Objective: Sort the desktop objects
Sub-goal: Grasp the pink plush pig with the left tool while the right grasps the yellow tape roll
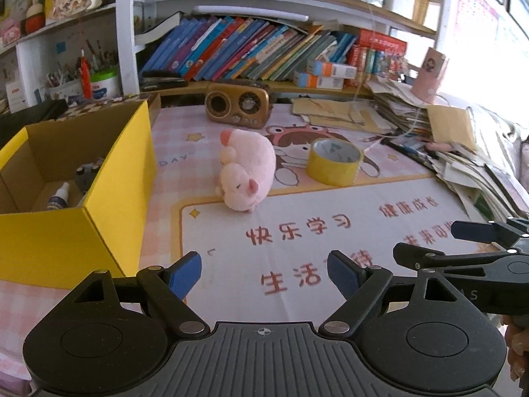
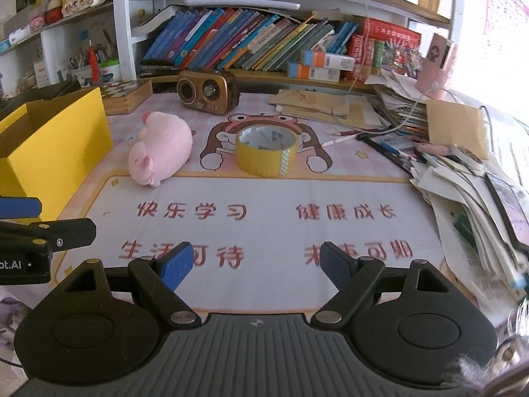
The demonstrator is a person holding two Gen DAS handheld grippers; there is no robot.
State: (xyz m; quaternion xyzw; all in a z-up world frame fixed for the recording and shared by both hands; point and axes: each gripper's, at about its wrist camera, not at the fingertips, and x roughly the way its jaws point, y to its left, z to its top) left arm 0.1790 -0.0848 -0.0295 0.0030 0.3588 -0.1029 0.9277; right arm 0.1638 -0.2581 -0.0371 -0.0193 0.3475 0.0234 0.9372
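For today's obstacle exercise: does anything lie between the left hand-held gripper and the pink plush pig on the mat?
Nothing visible does. Only bare mat lies between the open left hand-held gripper and the pig. The box stands to its left, the tape to its right.

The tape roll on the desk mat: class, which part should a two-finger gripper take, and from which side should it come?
Grip the tape roll across its wall, one finger inside the open core and one outside, coming from above. It lies flat with the hole facing up, and nothing touches it. The open right gripper faces it most directly, so that one probably suits best.
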